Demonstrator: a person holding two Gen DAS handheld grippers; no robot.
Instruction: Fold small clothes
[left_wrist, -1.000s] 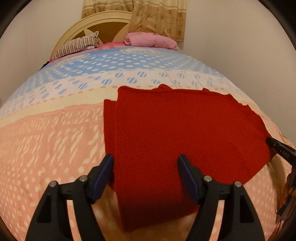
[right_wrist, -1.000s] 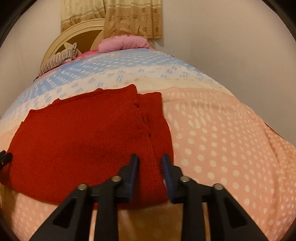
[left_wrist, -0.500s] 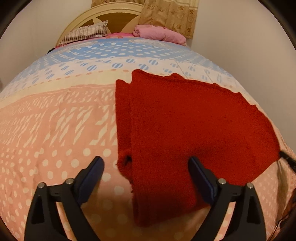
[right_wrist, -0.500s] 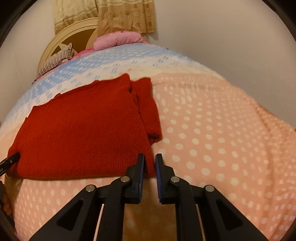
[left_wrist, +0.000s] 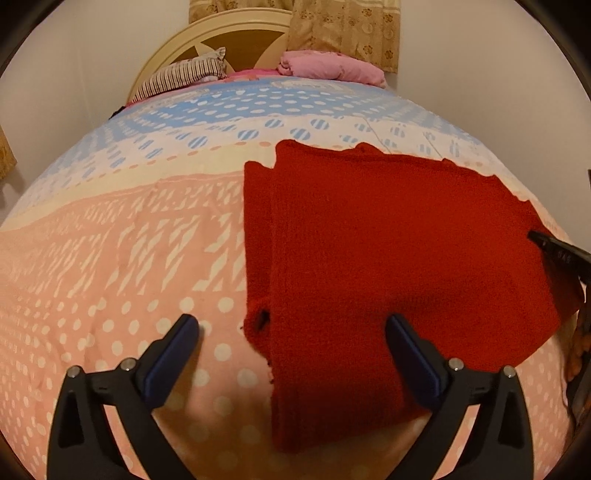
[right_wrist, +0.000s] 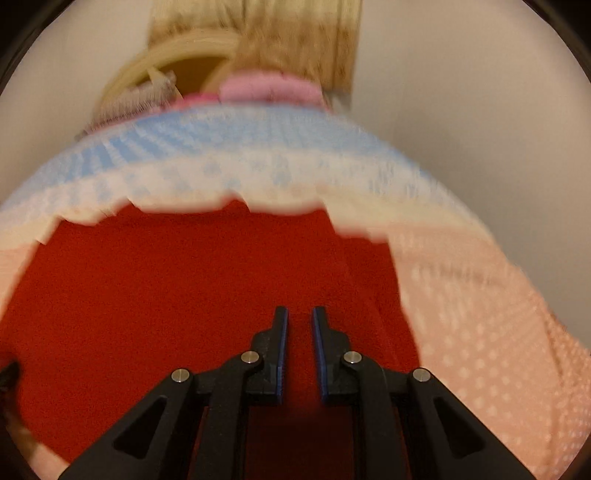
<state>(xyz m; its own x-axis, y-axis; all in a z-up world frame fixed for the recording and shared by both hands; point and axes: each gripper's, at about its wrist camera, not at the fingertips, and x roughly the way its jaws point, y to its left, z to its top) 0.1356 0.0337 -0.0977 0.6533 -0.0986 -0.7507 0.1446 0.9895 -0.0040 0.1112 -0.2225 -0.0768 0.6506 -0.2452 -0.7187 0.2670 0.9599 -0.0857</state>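
On the bed (left_wrist: 110, 258), red knit (left_wrist: 388, 258), left gripper (left_wrist: 291, 328) just opened wide, empty, right gripper (right_wrist: 300, 314) blurred, seemingly nearly closed.

item: red knit sweater (left_wrist: 388, 258), chunky wool look, plain colour

state: partly folded, one narrow strip tucked under along its left side in the left wrist view, so that edge is doubled up

pose: lying flat, near end drooping a bit over the bed's edge

spot: on the pink dotted part of the bedspread (left_wrist: 110, 258), far edge reaching the cream band

right wrist view: pretty blurry, just a big red patch (right_wrist: 166, 302)
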